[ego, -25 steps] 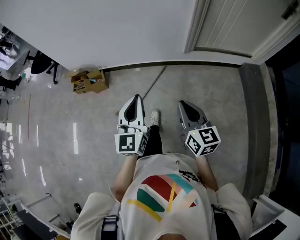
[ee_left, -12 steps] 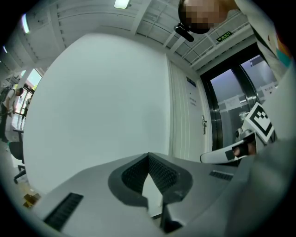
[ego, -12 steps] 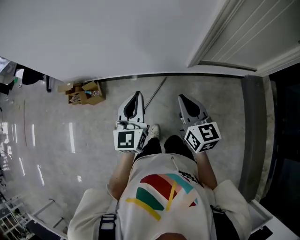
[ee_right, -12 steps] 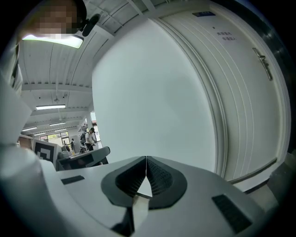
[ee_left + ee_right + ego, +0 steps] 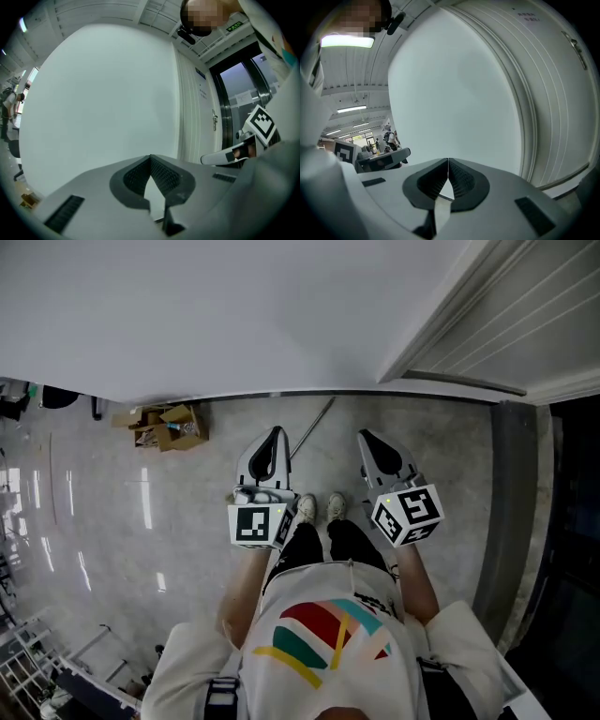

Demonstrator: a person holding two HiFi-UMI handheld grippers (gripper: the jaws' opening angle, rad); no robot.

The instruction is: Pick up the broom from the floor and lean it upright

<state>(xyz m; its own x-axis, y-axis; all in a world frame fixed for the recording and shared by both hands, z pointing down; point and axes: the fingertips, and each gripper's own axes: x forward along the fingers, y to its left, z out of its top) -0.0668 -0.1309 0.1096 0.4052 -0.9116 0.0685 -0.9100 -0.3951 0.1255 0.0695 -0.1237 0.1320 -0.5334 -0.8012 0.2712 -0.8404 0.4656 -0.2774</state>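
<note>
In the head view a thin grey broom handle (image 5: 315, 423) lies slanted on the floor by the wall's base. Its near end is hidden behind my left gripper (image 5: 273, 433), and the broom head is not visible. My right gripper (image 5: 364, 436) is held to the right of the handle, well above the floor. Both point toward the white wall with their jaws closed together and nothing between them. The left gripper view shows its pads (image 5: 161, 174) meeting with only bare wall beyond. In the right gripper view the pads (image 5: 458, 180) also touch.
A torn cardboard box (image 5: 165, 426) sits on the floor at the left by the wall (image 5: 234, 315). A white door (image 5: 525, 324) stands at the right, with a dark threshold strip (image 5: 492, 502) and a dark opening beyond. The person's shoes (image 5: 320, 507) are between the grippers.
The person has stepped toward the wall, feet now side by side. Both grippers moved forward with them and stayed shut. The wall fills more of the head view.
</note>
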